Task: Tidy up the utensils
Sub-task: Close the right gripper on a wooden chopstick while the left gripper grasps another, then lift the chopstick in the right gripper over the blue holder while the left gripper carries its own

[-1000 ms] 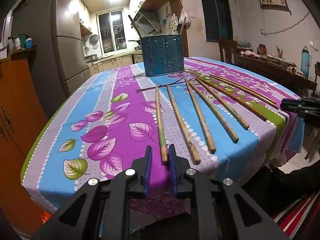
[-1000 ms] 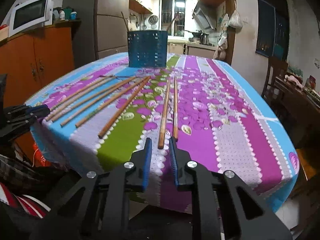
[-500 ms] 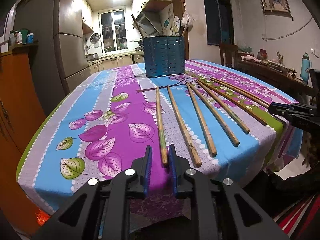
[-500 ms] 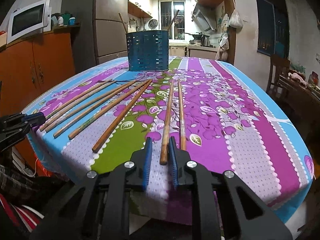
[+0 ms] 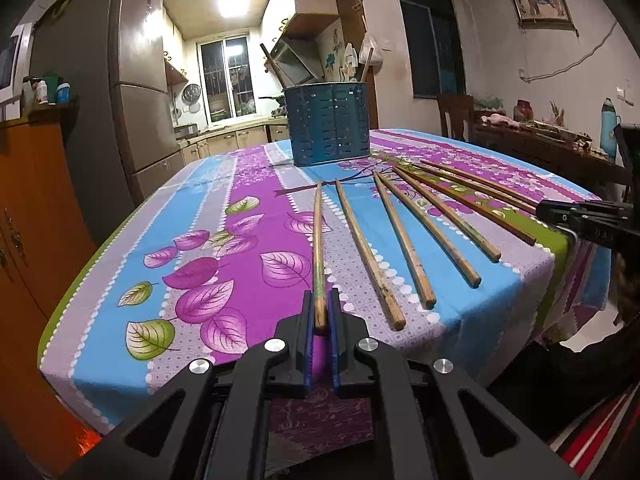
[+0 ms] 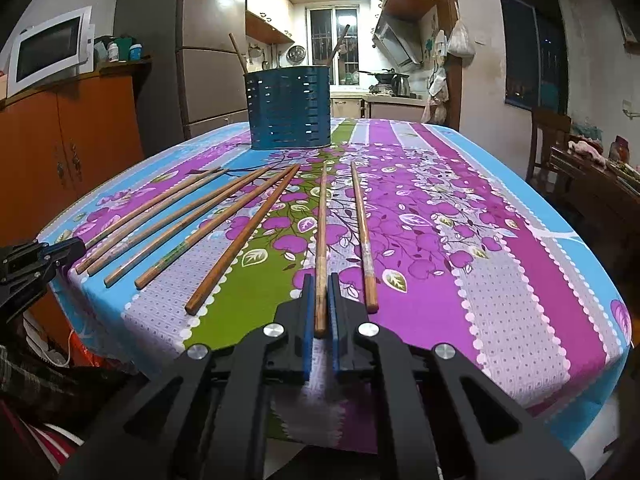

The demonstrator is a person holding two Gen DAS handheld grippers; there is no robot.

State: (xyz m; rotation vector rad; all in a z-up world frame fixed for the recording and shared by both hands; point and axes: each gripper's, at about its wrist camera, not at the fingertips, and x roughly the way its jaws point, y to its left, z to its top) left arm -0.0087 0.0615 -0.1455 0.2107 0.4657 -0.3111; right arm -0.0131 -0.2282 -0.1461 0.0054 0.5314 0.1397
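Kitchen cabinets and a tall fridge (image 5: pixel 136 92) stand behind a table covered with a striped floral tablecloth (image 5: pixel 248 240). At the far end of the table stands a blue perforated utensil holder (image 5: pixel 329 124) with 2 sticks leaning inside. On the cloth lie 7 wooden chopsticks, spread like a fan. The left gripper (image 5: pixel 320 312) has its blue pads around the near end of the leftmost chopstick (image 5: pixel 318 240), with narrow gaps on both sides. The right gripper (image 6: pixel 320 300) stands the same way around the second chopstick from the right (image 6: pixel 321 240). Both claws are not yet clenched.
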